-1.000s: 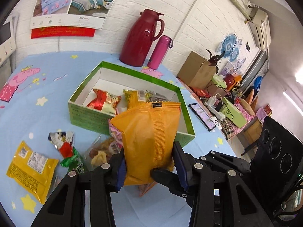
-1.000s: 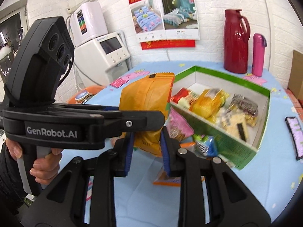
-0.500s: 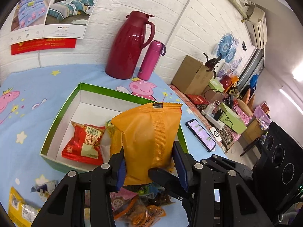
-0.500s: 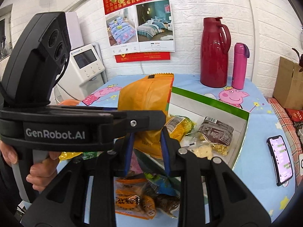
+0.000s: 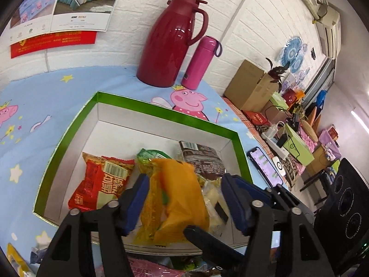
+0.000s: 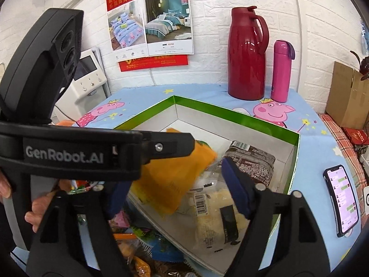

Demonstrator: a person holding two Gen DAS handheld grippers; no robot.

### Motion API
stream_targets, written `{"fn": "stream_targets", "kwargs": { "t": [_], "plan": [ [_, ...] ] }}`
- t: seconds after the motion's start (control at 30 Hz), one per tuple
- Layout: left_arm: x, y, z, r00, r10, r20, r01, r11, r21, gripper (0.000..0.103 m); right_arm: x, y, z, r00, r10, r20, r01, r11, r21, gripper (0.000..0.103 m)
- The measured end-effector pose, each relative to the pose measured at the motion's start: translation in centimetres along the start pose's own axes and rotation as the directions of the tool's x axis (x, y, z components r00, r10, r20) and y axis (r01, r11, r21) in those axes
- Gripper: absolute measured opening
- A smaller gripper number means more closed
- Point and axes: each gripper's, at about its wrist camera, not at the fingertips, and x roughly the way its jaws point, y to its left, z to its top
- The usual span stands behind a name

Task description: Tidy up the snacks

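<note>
The orange snack bag [image 5: 180, 203] lies tilted inside the green-rimmed white box [image 5: 161, 113], on top of other packets. My left gripper [image 5: 185, 203] hangs over it, open, with its blue pads [image 5: 136, 203] wide on either side. In the right wrist view the orange snack bag [image 6: 170, 180] rests in the box [image 6: 230, 113] between the spread fingers of my right gripper [image 6: 177, 194], which is open too. A red packet [image 5: 101, 184], a dark brown packet [image 5: 203, 159] and a pale packet [image 6: 216, 221] also lie in the box. The left gripper's black body [image 6: 69, 152] hides my right gripper's left finger.
A red thermos jug [image 5: 170, 41] and a pink bottle [image 5: 200, 62] stand behind the box by the wall. A phone [image 5: 265, 168] lies to the box's right. Loose snacks [image 6: 138, 242] sit on the blue cloth before the box. A hand [image 6: 39, 207] holds the left gripper.
Both grippers moved forward over the box while shut on the orange bag, then opened. The bag dropped and tipped over into the box.
</note>
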Motion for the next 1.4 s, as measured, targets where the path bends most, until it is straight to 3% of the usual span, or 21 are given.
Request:
{"fn": "stream_targets", "kwargs": {
  "t": [0.03,0.1,0.2,0.53,0.77,0.9,1.07,1.4],
  "plan": [
    [-0.4,0.4,-0.1,0.999,0.026,0.024,-0.026,1.0,-0.015,0.087,0.1,-0.1,0.0,1.0,-0.004,0.002,0.004,1.0,-0.001,0.079],
    [-1.0,1.2,-0.1,0.997,0.052,0.057,-0.05,0.998,-0.045,0.089,0.1,-0.2,0.0,1.0,-0.016,0.002,0.016,1.0,0.002,0.085],
    [-1.6,2.3,-0.3,0.997,0.057,0.047,-0.053,0.995,-0.086,0.089,0.0,-0.4,-0.1,0.999,-0.049,0.014,0.049,0.999,0.014,0.095],
    [-5.2,2.2,-2.6,0.996,0.074,0.054,-0.069,0.994,-0.079,0.089,-2.3,0.9,-0.9,0.998,-0.053,0.024,0.053,0.999,0.004,0.095],
    [-8.4,1.2,-6.2,0.994,0.1,0.052,-0.096,0.993,-0.065,0.089,-5.7,2.8,-2.6,0.997,-0.076,0.034,0.078,0.995,-0.061,0.095],
    [-9.4,1.2,-8.9,0.995,0.098,0.029,-0.096,0.993,-0.076,0.089,-6.8,4.2,-4.9,0.994,-0.11,-0.004,0.108,0.982,-0.154,0.095],
    [-9.4,1.1,-11.9,0.997,0.081,-0.003,-0.081,0.993,-0.08,0.089,-7.3,5.4,-7.7,0.99,-0.113,-0.081,0.091,0.967,-0.239,0.095],
    [-6.6,1.2,-16.2,0.995,0.031,-0.095,-0.04,0.995,-0.093,0.088,-6.5,4.2,-10.9,0.973,-0.083,-0.217,0.023,0.964,-0.267,0.095]
  ]
}}
